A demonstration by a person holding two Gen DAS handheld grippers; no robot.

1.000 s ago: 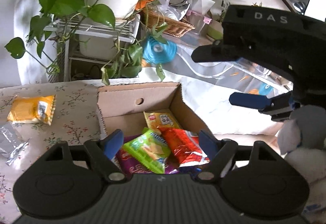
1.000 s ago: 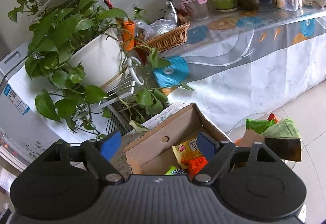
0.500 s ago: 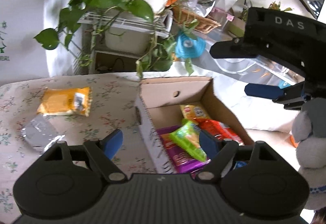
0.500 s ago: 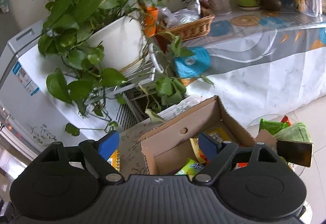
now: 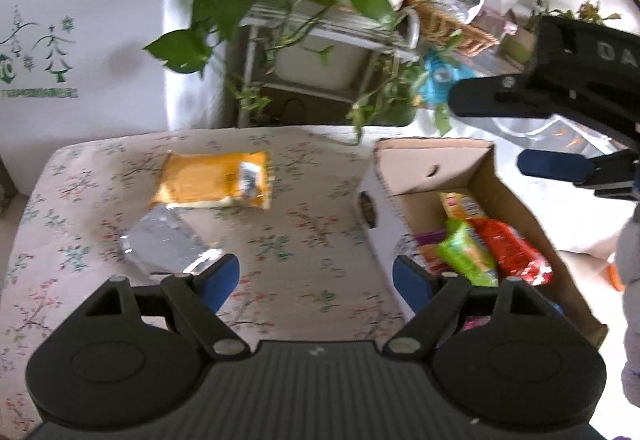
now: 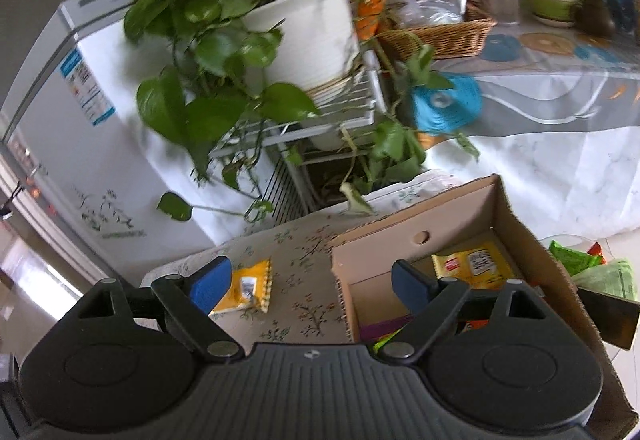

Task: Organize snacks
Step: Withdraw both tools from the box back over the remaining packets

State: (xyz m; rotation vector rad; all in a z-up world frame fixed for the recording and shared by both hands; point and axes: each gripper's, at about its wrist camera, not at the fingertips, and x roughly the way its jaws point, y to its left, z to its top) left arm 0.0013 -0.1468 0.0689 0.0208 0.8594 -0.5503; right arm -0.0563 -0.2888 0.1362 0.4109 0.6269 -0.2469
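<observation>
Reading "DA" on right hand-held gripper, fingers spread.

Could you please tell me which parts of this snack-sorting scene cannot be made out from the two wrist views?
- Left wrist view: the near end of the brown cardboard box lies behind the left gripper.
- Left wrist view: the print on the orange snack packet is blurred.
- Left wrist view: the crumpled silver foil wrapper is blurred; contents unknown.
- Right wrist view: the right gripper hides most box contents.
</observation>
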